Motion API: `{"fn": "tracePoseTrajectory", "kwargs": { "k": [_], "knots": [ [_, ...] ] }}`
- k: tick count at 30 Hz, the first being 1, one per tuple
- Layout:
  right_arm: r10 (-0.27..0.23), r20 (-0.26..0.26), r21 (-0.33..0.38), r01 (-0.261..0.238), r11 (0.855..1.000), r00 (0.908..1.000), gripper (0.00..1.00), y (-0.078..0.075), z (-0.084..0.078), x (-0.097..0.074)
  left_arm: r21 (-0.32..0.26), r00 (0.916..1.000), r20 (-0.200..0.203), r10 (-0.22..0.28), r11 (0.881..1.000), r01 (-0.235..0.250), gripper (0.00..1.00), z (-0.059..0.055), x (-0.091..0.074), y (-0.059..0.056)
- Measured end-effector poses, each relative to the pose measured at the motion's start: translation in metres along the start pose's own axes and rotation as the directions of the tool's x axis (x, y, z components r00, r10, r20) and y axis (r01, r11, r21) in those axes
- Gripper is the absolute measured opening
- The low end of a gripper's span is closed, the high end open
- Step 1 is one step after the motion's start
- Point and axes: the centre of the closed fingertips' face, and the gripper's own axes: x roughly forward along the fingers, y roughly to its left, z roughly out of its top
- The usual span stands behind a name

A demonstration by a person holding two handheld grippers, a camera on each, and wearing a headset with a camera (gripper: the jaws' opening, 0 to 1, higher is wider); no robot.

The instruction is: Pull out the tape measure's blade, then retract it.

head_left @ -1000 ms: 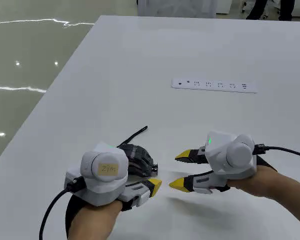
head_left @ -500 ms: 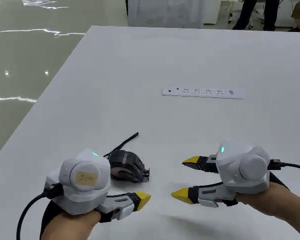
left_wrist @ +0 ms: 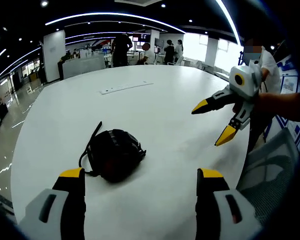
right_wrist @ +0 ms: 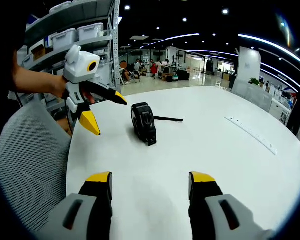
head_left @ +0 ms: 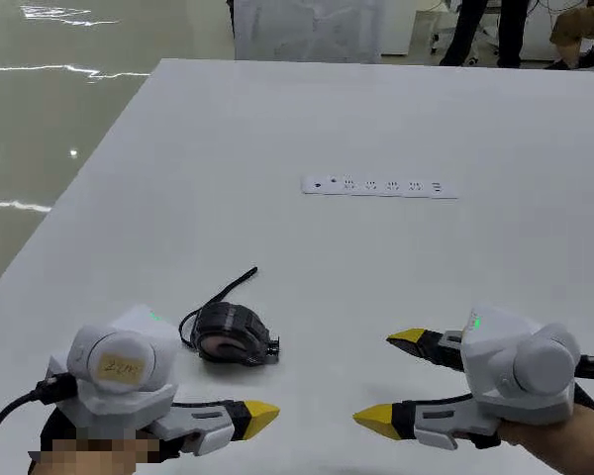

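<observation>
A black tape measure (head_left: 230, 334) with a thin black wrist strap lies on the white table (head_left: 277, 129), its blade drawn in. My left gripper (head_left: 246, 417) stands open near the table's front edge, short of the case and not touching it. The right gripper (head_left: 392, 379) is open too, over to the right with bare table between. In the left gripper view the tape measure (left_wrist: 114, 154) lies ahead between my own jaws, and the right gripper (left_wrist: 212, 122) hovers at right. In the right gripper view the tape measure (right_wrist: 143, 121) stands ahead, with the left gripper (right_wrist: 107, 114) to its left.
A white power strip (head_left: 379, 186) lies flat farther back on the table. A grey mesh chair (right_wrist: 30, 165) stands off the table's near edge. People stand past the table's far end.
Both grippers have drawn back toward the table's front edge and away from the tape measure, the left one most. The tape measure stays on the table. The head camera has tilted.
</observation>
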Motion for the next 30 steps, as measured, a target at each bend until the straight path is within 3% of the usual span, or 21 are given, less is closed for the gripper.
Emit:
{"fn": "tracePoseTrajectory", "kwargs": {
  "k": [7,9,13,25,30],
  "knots": [
    [-0.038,-0.004,0.014,0.038,0.999,0.9993,0.67,-0.005,-0.005,-0.023,0.054,0.9980,0.007,-0.062,0.997,0.062,0.94,-0.005,-0.008,-0.005],
    [-0.049,-0.006,0.017,0.049,0.999,0.9988,0.69,-0.007,-0.006,-0.030,0.061,0.9989,0.001,-0.048,0.997,0.048,0.95,-0.007,-0.009,0.001],
    [-0.065,-0.007,0.022,0.065,0.998,0.9979,0.71,-0.009,-0.008,-0.040,0.047,0.9979,0.011,-0.064,0.997,0.064,0.95,-0.008,-0.014,0.005],
    [-0.083,0.003,0.059,0.083,0.995,0.9965,0.80,-0.016,-0.021,-0.060,0.077,0.9935,0.015,-0.113,0.991,0.111,0.99,-0.006,-0.023,-0.002],
    [-0.092,0.011,0.076,0.091,0.993,0.9957,0.86,-0.015,-0.020,-0.065,0.068,0.9921,0.041,-0.118,0.991,0.115,0.99,-0.005,-0.022,0.000]
  ]
}}
